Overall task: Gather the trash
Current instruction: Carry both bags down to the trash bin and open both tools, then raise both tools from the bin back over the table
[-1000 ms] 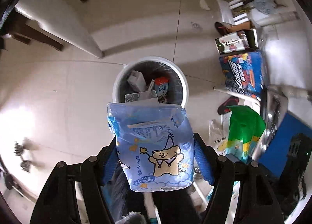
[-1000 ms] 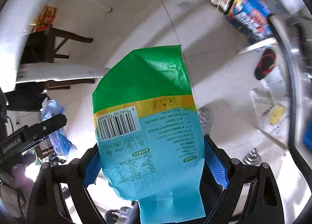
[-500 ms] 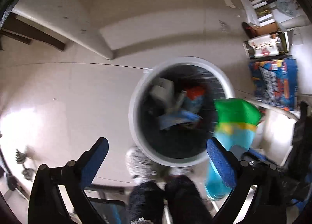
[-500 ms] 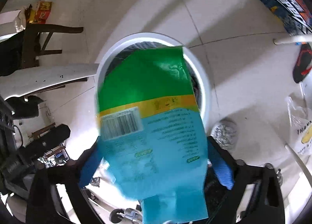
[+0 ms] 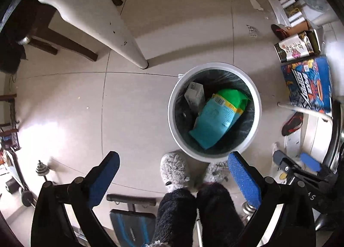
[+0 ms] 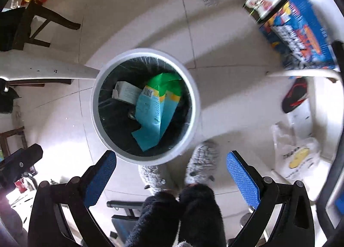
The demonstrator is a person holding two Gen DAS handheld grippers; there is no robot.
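A round white trash bin (image 5: 178, 131) (image 6: 193, 88) with a dark liner stands on the tiled floor below both grippers. Inside it lies a green and turquoise plastic bag (image 5: 217, 118) (image 6: 157, 109) on top of a small white carton (image 5: 194, 96) (image 6: 126, 92). The blue bear-print bag is hidden from view. My left gripper (image 5: 174, 174) hangs open and empty above the floor, with the bin just beyond its right finger. My right gripper (image 6: 172, 171) is open and empty too, above the bin's near rim. In the left wrist view the right gripper's blue pads (image 5: 309, 162) show at the right edge.
A person's grey fuzzy slippers (image 5: 174, 171) (image 6: 202, 165) stand right beside the bin. A white table leg (image 5: 129, 43) rises to the left of the bin. Colourful boxes (image 5: 307, 83) (image 6: 301, 32), a red-and-black slipper (image 5: 292, 123) and a white plastic bag (image 6: 296, 159) crowd the right side.
Both grippers let go of their bags. The blue bear bag dropped first, then the green and turquoise bag fell on top inside the bin. Both jaws now stand wide apart.
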